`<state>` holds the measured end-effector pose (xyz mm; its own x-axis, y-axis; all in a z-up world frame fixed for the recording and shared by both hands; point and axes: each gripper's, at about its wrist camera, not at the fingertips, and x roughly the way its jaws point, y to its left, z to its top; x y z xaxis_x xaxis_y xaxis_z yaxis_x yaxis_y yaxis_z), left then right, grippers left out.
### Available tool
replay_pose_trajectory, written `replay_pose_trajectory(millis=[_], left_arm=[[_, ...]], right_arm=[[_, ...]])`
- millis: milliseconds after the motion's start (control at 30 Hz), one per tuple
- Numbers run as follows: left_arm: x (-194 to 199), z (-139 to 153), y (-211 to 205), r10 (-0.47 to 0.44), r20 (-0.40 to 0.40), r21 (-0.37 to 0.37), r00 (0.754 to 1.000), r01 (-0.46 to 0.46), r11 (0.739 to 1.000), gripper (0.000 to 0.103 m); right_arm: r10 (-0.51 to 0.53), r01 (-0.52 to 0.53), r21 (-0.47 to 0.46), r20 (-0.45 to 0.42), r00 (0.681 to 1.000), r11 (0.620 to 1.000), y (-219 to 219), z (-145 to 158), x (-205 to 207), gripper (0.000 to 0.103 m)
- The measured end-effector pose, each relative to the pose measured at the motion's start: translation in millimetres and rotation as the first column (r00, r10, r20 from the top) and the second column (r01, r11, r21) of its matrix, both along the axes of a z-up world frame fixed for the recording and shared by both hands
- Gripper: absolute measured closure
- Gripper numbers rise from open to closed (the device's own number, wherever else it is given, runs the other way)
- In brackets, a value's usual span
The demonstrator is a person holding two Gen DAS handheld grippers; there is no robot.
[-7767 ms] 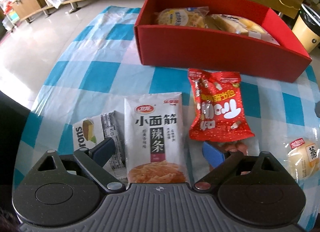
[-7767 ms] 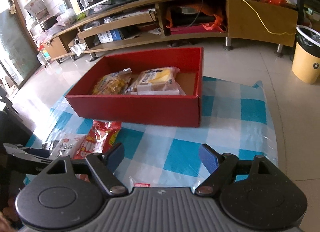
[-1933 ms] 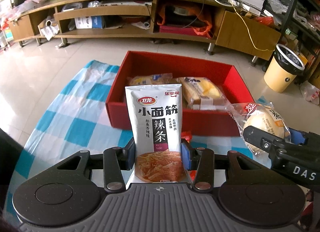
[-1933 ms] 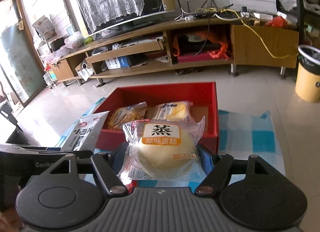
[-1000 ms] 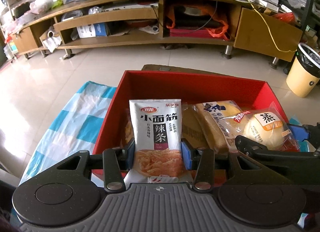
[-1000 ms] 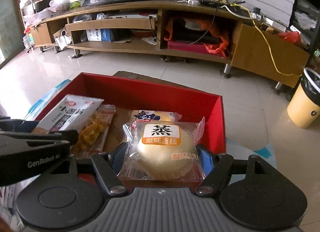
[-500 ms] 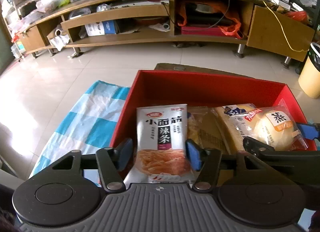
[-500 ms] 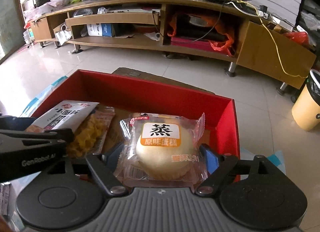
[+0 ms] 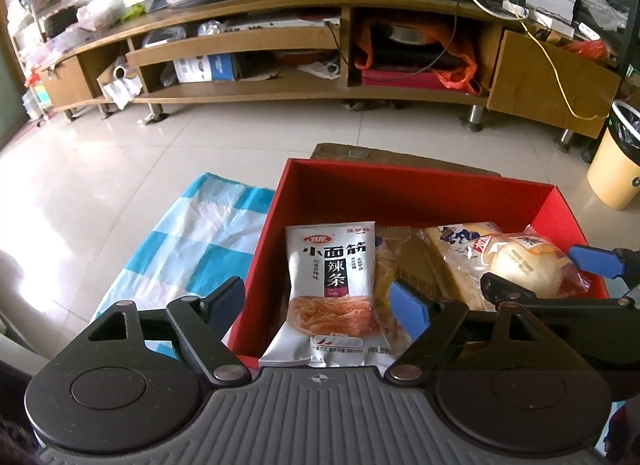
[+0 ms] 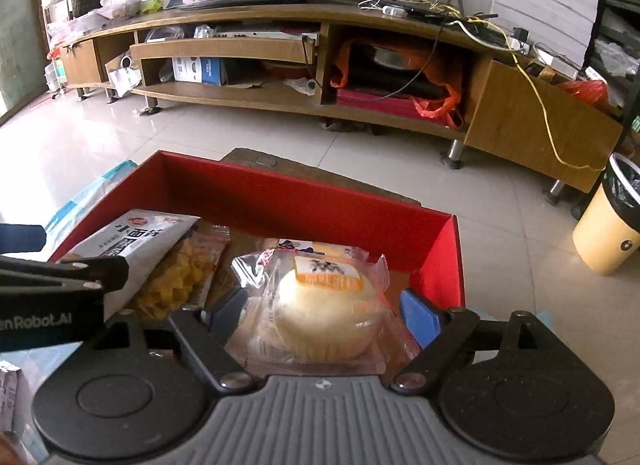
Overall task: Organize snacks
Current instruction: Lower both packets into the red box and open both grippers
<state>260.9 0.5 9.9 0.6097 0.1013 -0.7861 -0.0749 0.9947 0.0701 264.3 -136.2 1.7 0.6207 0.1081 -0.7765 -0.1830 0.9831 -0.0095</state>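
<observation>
The red box (image 9: 416, 201) sat on the checked cloth (image 9: 200, 241); its near wall was cut off behind both tools, and its floor was mostly covered by packets. The yellow snack bag (image 10: 176, 285) was half hidden under the white pouch (image 9: 332, 289); its print could not be read. The bread pack (image 9: 460, 253) showed only a blue-lettered corner. Against the frames a second earlier, when each tool clamped its packet, both jaws had just been opening: the left gripper (image 9: 320, 301) stood spread with its pads clear of the pouch, which lay between them inside the box, leaning over the near wall. The right gripper (image 10: 324, 313) was likewise spread, the cake (image 10: 324, 305) lying loose between its pads in the box, tipped further back. The pouch read 卫龙 小面筋 辣条. The cake's orange label was blurred. The left tool's side read "enRobot.AI".
</observation>
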Motion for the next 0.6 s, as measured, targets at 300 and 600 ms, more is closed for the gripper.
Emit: replay_pose_trajectory(millis=[300,600], left_arm=[[-4.3,5.9,7.2,0.007,-0.006,-0.041,1.0,-0.007,0.999,0.018],[-12.2,13.2,6.6,-0.008,0.006,-0.053,1.0,0.008,0.999,0.016]], right_arm=[[0.003,-0.003,-0.003,0.017,1.0,1.0,-0.5,8.7,-3.5,0.015],[0.002,-0.002,-0.004,0.02,1.0,1.0,-4.6,11.7,-8.1,0.015]])
